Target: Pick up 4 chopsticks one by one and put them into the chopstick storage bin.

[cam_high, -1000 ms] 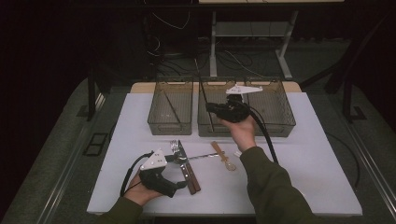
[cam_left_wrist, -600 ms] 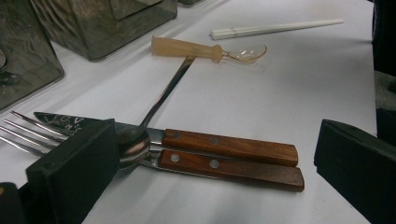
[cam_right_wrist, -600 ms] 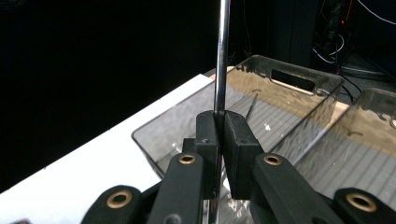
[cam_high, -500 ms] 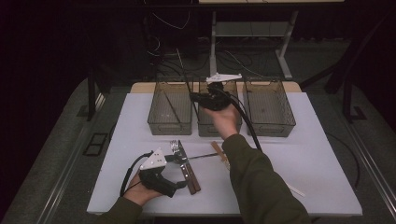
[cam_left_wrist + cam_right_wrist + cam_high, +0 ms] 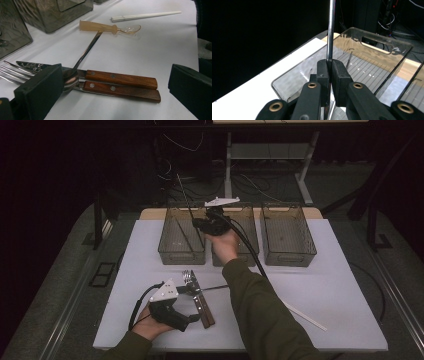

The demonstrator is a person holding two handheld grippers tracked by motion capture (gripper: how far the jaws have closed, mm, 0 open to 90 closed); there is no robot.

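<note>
Your right gripper (image 5: 329, 65) has its two black jaws pressed together on a thin metal rod (image 5: 331, 30), likely a chopstick, which rises straight up from between the pads; from the high view that gripper (image 5: 199, 225) hangs above the gap between the left bin (image 5: 181, 236) and the middle bin (image 5: 248, 231), with the rod (image 5: 184, 200) slanting up and away over the left bin's rim. Through the clear wall of that bin (image 5: 372, 58) you can see another thin dark stick lying on its ribbed floor. Your left gripper (image 5: 115, 82) rests low on the white table (image 5: 325, 280) with its jaws spread wide and holding nothing. Between them lie a knife (image 5: 100, 75) and a fork (image 5: 117, 91), both with riveted wooden handles, side by side and touching. A metal spoon (image 5: 80, 62) rests its bowl on the knife blade, just beside the left jaw. Its handle runs off toward a translucent plastic spoon (image 5: 110, 27). Beyond that lies a white chopstick (image 5: 146, 15). A third bin (image 5: 287, 234) stands at the right of the row.
</note>
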